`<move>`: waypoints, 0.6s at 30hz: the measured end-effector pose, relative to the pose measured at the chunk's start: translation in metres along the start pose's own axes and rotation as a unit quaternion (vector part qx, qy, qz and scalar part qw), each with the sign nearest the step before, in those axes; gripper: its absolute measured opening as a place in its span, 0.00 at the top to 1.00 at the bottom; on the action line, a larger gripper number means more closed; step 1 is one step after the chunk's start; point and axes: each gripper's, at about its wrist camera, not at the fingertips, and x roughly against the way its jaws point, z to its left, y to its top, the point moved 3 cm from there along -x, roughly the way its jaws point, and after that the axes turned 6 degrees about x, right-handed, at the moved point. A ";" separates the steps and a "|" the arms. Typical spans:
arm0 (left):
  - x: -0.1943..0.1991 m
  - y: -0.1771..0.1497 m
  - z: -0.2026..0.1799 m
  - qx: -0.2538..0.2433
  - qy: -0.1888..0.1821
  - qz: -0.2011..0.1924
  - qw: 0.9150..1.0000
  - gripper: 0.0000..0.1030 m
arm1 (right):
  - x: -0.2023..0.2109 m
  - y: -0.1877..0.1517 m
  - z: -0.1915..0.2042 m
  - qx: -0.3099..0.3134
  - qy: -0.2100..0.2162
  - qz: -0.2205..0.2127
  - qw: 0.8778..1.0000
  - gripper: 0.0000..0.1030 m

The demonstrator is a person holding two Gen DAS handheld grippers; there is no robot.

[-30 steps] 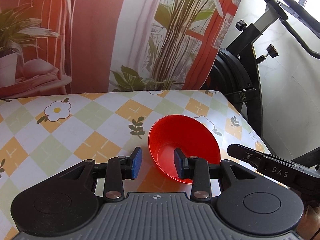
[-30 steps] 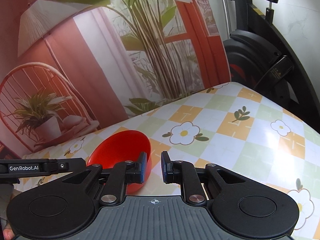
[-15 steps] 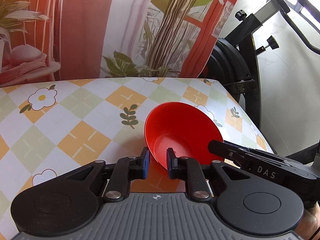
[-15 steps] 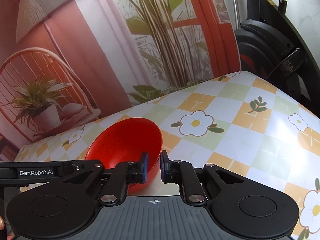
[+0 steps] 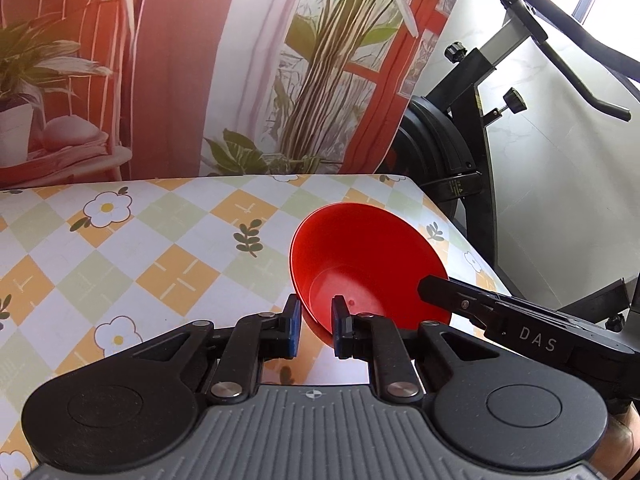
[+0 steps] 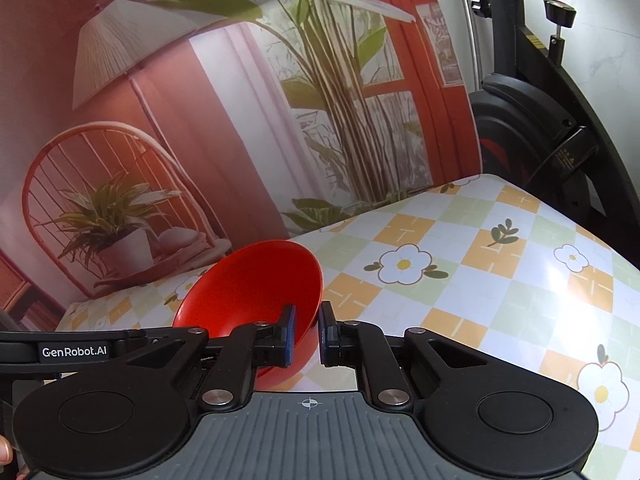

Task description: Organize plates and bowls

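Since a second ago both grippers lifted the red bowl [image 5: 368, 264] off the checkered table [image 5: 132, 264], left gripper [image 5: 316, 330] clamped on its 6 o'clock rim, right gripper [image 6: 306, 334] pinching its wall, so uneven pulling could pop it loose.

Table [image 5: 120, 264] — wearing a glossy checked cloth of orange, green and white squares, printed with daisies and leaf sprigs. Red bowl [image 5: 360, 264] tilting above its right end — contact with the cloth unclear.
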 end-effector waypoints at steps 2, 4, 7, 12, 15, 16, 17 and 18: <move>0.010 -0.004 -0.004 -0.012 0.003 -0.005 1.000 0.84 | 0.011 -0.003 0.004 -0.004 0.000 -0.004 1.000 0.90; 0.021 -0.007 -0.008 -0.021 0.007 -0.009 1.000 0.84 | 0.022 -0.007 0.008 -0.008 0.001 -0.008 1.000 0.90; 0.038 -0.013 -0.012 -0.030 0.012 -0.017 0.999 0.84 | 0.038 -0.013 0.016 -0.008 0.001 -0.014 1.000 0.89; 0.059 -0.024 -0.017 -0.028 0.014 -0.024 0.999 0.84 | 0.063 -0.025 0.029 -0.011 -0.003 -0.020 1.000 0.89; 0.069 -0.032 -0.019 -0.022 0.013 -0.027 0.999 0.84 | 0.077 -0.032 0.033 -0.018 -0.003 -0.023 1.000 0.89; 0.072 -0.036 -0.019 -0.022 0.013 -0.028 0.999 0.84 | 0.081 -0.034 0.034 -0.018 -0.003 -0.023 1.000 0.89; 0.075 -0.039 -0.020 -0.022 0.013 -0.029 0.999 0.84 | 0.085 -0.036 0.035 -0.017 -0.003 -0.023 1.000 0.89; 0.078 -0.042 -0.020 -0.022 0.013 -0.030 0.999 0.84 | 0.088 -0.038 0.036 -0.016 -0.004 -0.023 1.000 0.89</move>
